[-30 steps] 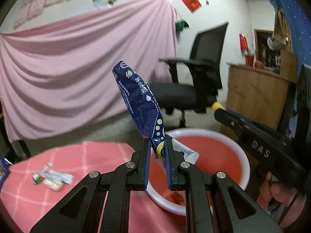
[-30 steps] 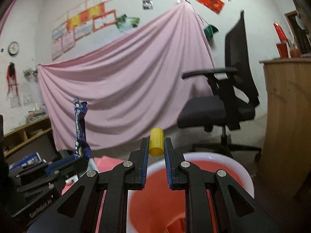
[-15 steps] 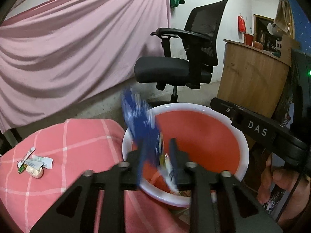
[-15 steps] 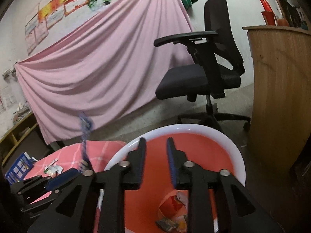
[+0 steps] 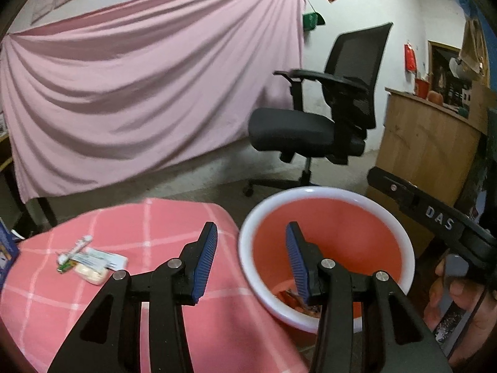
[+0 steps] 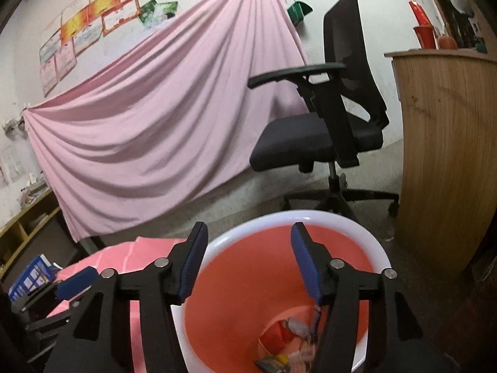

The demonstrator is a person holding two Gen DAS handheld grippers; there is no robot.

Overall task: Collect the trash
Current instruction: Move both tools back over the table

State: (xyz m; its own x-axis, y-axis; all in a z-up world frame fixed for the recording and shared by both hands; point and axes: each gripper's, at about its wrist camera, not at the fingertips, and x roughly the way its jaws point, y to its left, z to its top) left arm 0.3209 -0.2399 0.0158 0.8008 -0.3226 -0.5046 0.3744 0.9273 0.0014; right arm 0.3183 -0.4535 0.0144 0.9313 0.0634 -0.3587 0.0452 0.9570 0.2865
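Two views, both claws empty.

Left wrist view: left gripper point(image 5: 250, 250) has its jaws spread and opening, nothing between the blue pads point(image 5: 205, 261). Left pad sits over the pink checked tablecloth point(image 5: 174, 217), right pad over the near-left rim of the trash bin point(image 5: 403, 248), white rim, red inside. Neither pad touches anything I can see. Scraps of trash in bin point(image 5: 298, 303) show at the bottom, partly hidden by the right finger, so can't name them. More loose trash on the table point(image 5: 90, 262) lies far left on the cloth: small white packets and a thin stick-shaped piece, well apart from the claw. Right gripper point(image 5: 435, 220) comes in from the right edge, black body with white lettering; a hand point(image 5: 459, 307) holds it, low right.

Right wrist view: right gripper point(image 6: 248, 259) has its jaws spread wide and opening, empty between the pads. It hangs over the trash bin point(image 6: 366, 242), pointing down into it. Trash in bin point(image 6: 289, 342) sits at the bottom: something red, a yellow bit, pale and dark wrappers; blurred, probably a blue wrapper beside the right finger. Left gripper point(image 6: 74, 279) shows low left, one blue pad over the pink cloth.

Background in both: pink sheet point(image 6: 155, 108) on the far wall, black office chair point(image 6: 335, 118), wooden counter point(image 6: 447, 140) at right.
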